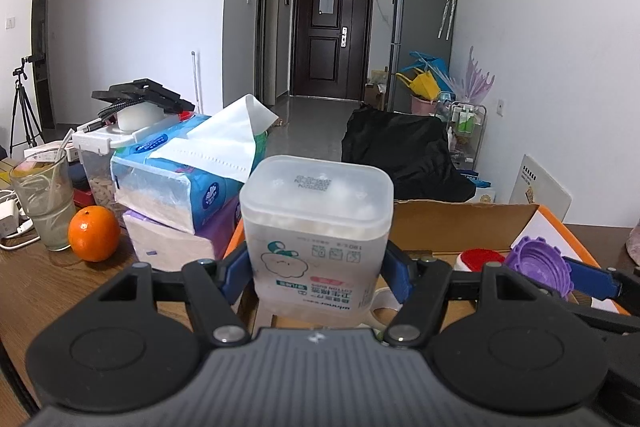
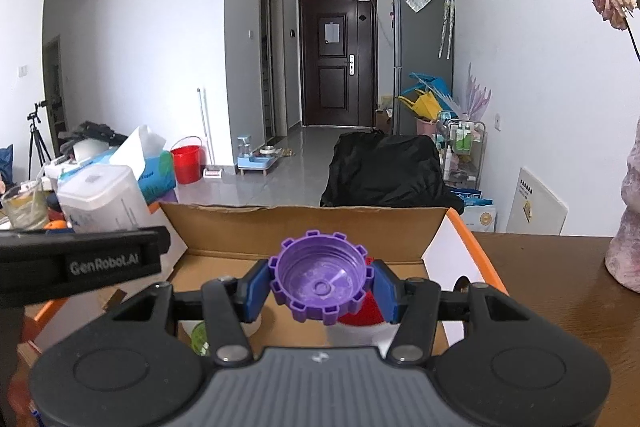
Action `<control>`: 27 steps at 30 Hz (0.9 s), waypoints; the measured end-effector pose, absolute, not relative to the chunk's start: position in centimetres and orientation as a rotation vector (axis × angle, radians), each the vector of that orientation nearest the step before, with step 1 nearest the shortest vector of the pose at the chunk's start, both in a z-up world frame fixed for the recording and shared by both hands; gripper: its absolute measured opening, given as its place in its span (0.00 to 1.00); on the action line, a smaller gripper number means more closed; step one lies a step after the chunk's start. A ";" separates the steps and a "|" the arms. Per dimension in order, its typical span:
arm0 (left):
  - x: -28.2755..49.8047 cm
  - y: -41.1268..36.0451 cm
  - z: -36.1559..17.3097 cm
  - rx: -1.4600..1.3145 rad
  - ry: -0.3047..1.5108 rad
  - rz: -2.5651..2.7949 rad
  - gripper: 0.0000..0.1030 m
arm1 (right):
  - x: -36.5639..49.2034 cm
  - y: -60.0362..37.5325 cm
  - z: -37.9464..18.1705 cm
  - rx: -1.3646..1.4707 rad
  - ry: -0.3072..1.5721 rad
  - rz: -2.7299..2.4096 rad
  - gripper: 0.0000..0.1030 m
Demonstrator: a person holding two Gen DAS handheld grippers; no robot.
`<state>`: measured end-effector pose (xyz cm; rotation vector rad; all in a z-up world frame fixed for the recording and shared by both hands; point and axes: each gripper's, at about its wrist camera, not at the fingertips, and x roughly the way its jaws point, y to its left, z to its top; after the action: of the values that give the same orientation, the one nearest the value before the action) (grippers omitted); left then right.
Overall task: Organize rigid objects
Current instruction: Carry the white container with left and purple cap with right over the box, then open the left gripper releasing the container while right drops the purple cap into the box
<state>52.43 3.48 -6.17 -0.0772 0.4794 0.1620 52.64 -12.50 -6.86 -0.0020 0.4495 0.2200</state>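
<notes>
Wood-grain tabletop runs under both of my grippers, with a hallway and a dark door far behind. Nearest to me on the left, the left gripper is closed about halfway on a translucent cotton swab box; its blue pads press the lower side walls. The box stands upright, long axis vertical, lid up — its printed label reads upside down from my seat. I judge it light, stiff thin plastic with smooth sides, so it could slip or twist if I tilt it; a hold low on the flat sides, as now, looks right, since a squeeze near the lid might pop it.

On the right, the right gripper is closed fairly narrow on a purple ribbed cap, pads against its toothed rim on either side. The cap is short and round with no real long axis; its open hollow faces back toward my camera and somewhat up. It should be very light and rigid, and the ribs give the pads good bite — across the rim is the only sensible hold.

Both things hang above the near part of an open cardboard box with orange edges, just ahead of me. Beneath the cap lies something red and white in the box. Further left on the table I see stacked tissue packs, an orange and a glass. Beyond the box, a black bag sits on the floor.
</notes>
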 end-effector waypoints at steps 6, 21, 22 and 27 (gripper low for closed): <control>52.4 3.3 -6.2 -0.053 0.479 0.171 0.68 | 53.0 -12.3 -7.0 -0.011 0.474 0.207 0.53; 51.2 5.4 -5.2 -0.095 0.457 0.219 1.00 | 50.5 -12.9 -6.5 -0.035 0.439 0.195 1.00; 51.2 5.4 -5.2 -0.095 0.460 0.218 1.00 | 50.4 -12.9 -6.4 -0.032 0.439 0.198 1.00; 50.7 5.2 -4.9 -0.097 0.453 0.218 1.00 | 49.7 -13.0 -6.2 -0.035 0.436 0.211 1.00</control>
<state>50.74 5.23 -4.88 -0.0966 0.4528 0.2177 49.74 -13.01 -6.18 -0.0348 0.4355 0.2106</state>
